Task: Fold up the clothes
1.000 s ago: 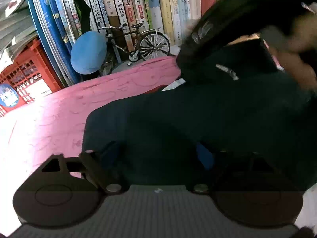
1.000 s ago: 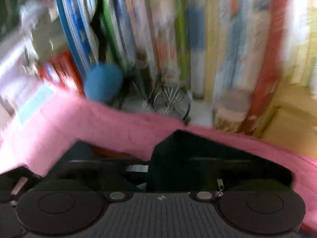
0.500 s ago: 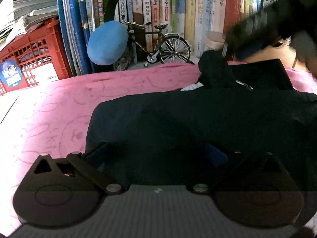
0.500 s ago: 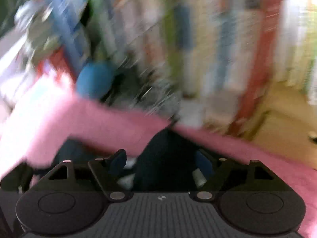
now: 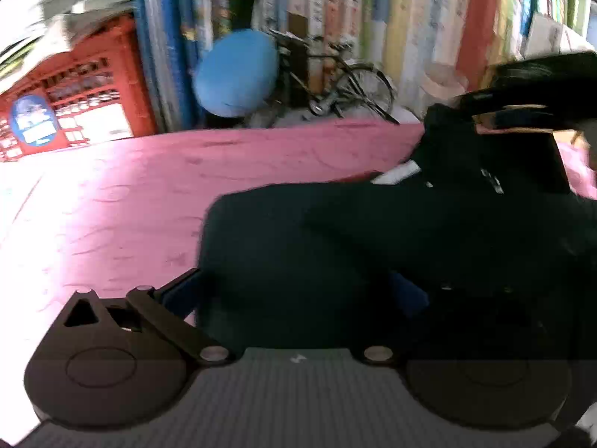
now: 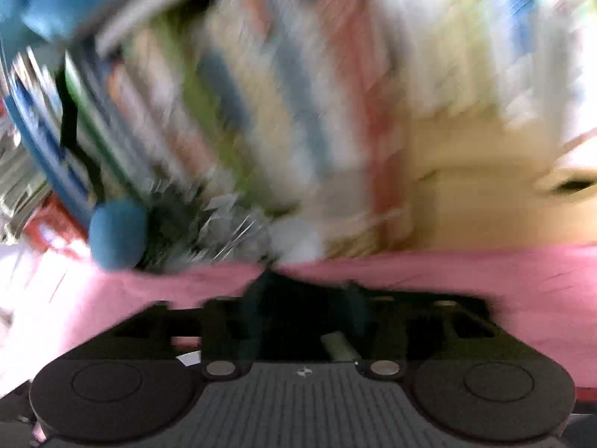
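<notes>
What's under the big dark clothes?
The dark garment lies on a pink cloth, which shows all around it. What's beneath the middle is covered, so I can't tell.

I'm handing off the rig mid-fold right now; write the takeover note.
Left tool: wide open, holding nothing, over the near edge of the dark garment.
Right tool: closing; dark cloth sits between its fingers, grip unclear through blur.
Things: garment lies on the pink sheet, partly folded, its white label showing at the far side.
Done: at least one layer laid over.
Left: finish folding, smooth, square the edges.
</notes>
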